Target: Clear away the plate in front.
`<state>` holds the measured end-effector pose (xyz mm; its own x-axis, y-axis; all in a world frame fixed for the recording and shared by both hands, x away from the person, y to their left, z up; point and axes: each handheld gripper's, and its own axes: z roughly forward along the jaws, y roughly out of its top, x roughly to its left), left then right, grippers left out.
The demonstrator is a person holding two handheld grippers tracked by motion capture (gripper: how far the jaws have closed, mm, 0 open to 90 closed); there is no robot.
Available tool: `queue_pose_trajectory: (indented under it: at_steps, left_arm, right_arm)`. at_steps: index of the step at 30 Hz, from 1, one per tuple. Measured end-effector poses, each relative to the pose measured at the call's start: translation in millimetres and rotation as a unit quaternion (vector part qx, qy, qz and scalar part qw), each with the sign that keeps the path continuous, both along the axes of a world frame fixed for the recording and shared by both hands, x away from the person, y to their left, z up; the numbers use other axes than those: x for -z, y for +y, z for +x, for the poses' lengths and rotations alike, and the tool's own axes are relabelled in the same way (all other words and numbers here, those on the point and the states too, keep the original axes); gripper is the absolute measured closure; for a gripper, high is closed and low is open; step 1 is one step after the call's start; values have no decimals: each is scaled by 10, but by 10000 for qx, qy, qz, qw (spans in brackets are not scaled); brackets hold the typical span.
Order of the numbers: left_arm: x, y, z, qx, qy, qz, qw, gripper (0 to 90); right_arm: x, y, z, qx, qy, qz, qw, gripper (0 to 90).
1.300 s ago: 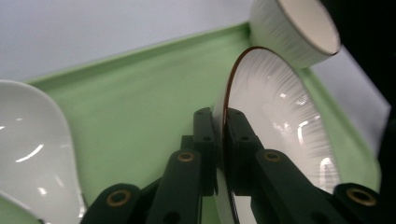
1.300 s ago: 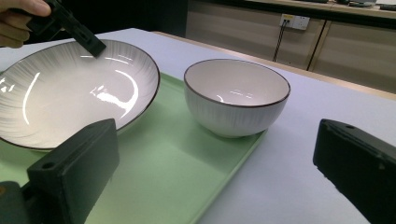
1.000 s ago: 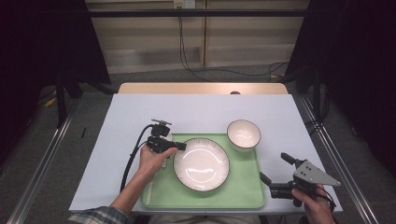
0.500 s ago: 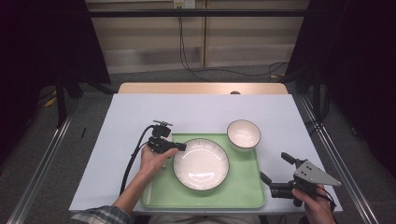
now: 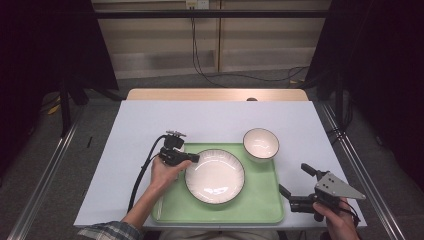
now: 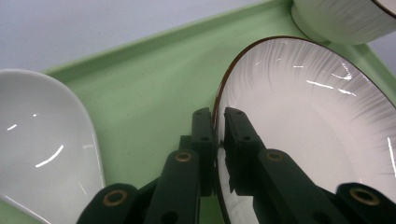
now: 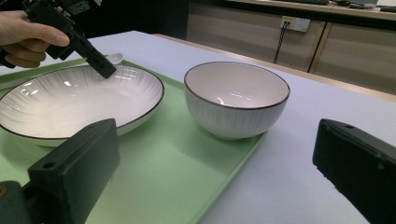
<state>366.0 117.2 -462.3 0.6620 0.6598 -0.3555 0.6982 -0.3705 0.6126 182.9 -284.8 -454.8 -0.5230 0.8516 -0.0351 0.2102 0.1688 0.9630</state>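
The left gripper [image 6: 218,140] pinches the near-left rim of the plate [image 5: 215,176] resting on the green tray [image 5: 260,210], while the right gripper [image 5: 295,187], jaws wide and empty, waits well off to the plate's right.

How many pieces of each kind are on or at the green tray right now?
Plates: 1, the plate, its rim gripped by the left gripper
Bowls: 1, the bowl
Spoons: 1, the white spoon
Trays: 1, the tray
Total: 4
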Motion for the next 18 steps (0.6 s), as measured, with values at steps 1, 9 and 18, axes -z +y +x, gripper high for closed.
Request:
queue_pose_trajectory:
  at_steps: [1,9,18]
  left_arm:
    - [-3,-7,-9,-17,-31,36,10000,820]
    - [-27,-4,-28,-63,-157,-66,9998,618]
    - [-186,78,-94,-422,-465,-293,9976,141]
  right_arm:
    - [1,-1,0,7,3,-6,10000,0]
    - [1,-5,0,21,-2,4,10000,0]
    - [2,0,-1,6,-26,7,10000,0]
